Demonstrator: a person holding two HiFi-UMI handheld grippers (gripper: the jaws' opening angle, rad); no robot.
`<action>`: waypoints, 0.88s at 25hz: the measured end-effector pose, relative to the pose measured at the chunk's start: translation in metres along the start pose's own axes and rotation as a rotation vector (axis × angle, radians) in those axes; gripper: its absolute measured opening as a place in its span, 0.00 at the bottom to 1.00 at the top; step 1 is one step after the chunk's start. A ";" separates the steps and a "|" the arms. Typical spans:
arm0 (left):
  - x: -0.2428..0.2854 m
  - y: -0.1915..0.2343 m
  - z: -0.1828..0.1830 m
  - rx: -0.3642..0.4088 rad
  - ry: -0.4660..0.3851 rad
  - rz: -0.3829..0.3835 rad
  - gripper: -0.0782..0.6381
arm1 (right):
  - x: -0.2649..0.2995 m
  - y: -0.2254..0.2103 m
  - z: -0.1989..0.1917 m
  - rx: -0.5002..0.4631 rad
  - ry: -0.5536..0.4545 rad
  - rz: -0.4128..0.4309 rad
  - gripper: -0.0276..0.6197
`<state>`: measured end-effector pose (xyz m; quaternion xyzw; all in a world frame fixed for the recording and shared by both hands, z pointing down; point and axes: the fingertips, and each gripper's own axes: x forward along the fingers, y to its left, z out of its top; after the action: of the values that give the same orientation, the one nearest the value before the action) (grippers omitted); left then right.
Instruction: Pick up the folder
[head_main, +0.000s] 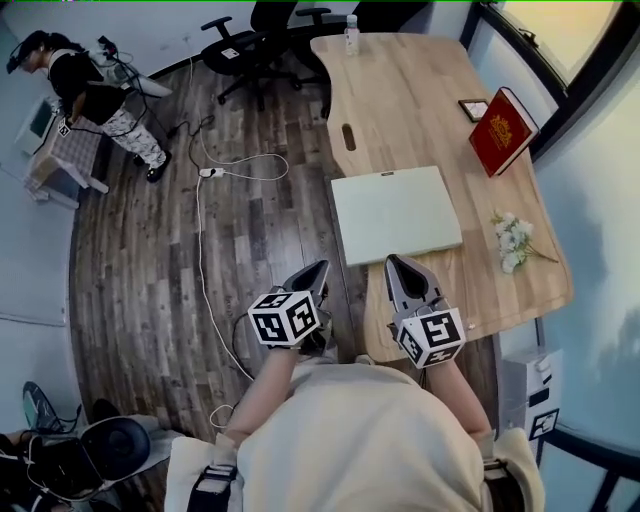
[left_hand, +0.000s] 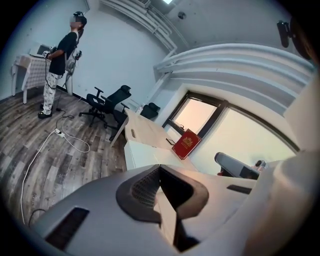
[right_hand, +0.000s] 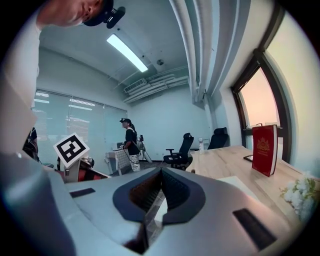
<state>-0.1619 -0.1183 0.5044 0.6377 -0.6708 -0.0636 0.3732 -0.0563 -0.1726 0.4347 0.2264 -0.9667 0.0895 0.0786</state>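
The folder (head_main: 395, 213) is a flat white rectangle lying on the wooden table (head_main: 420, 110), with its left edge hanging a little over the table's side. It also shows as a pale slab in the left gripper view (left_hand: 145, 152) and in the right gripper view (right_hand: 235, 181). My left gripper (head_main: 318, 268) hovers over the floor just short of the folder's near left corner, with its jaws shut and empty (left_hand: 160, 167). My right gripper (head_main: 392, 262) hangs at the folder's near edge, also shut with nothing in it (right_hand: 161, 170).
A red book (head_main: 502, 130) stands at the table's right edge by the window, with white flowers (head_main: 512, 240) nearer to me. A bottle (head_main: 351, 35) stands at the far end, by office chairs (head_main: 255, 45). A cable (head_main: 205, 250) runs over the floor. A person (head_main: 95, 95) stands far left.
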 end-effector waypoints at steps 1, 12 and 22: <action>0.005 0.002 0.004 0.002 0.012 -0.014 0.14 | 0.003 -0.003 0.001 0.003 0.000 -0.021 0.07; 0.053 0.021 0.023 0.002 0.148 -0.175 0.14 | 0.028 -0.023 0.003 0.025 0.003 -0.209 0.07; 0.086 0.049 0.017 -0.055 0.268 -0.257 0.14 | 0.026 -0.037 -0.002 0.044 0.002 -0.378 0.07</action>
<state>-0.2036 -0.1943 0.5555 0.7106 -0.5261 -0.0435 0.4652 -0.0628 -0.2156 0.4462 0.4058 -0.9046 0.0945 0.0899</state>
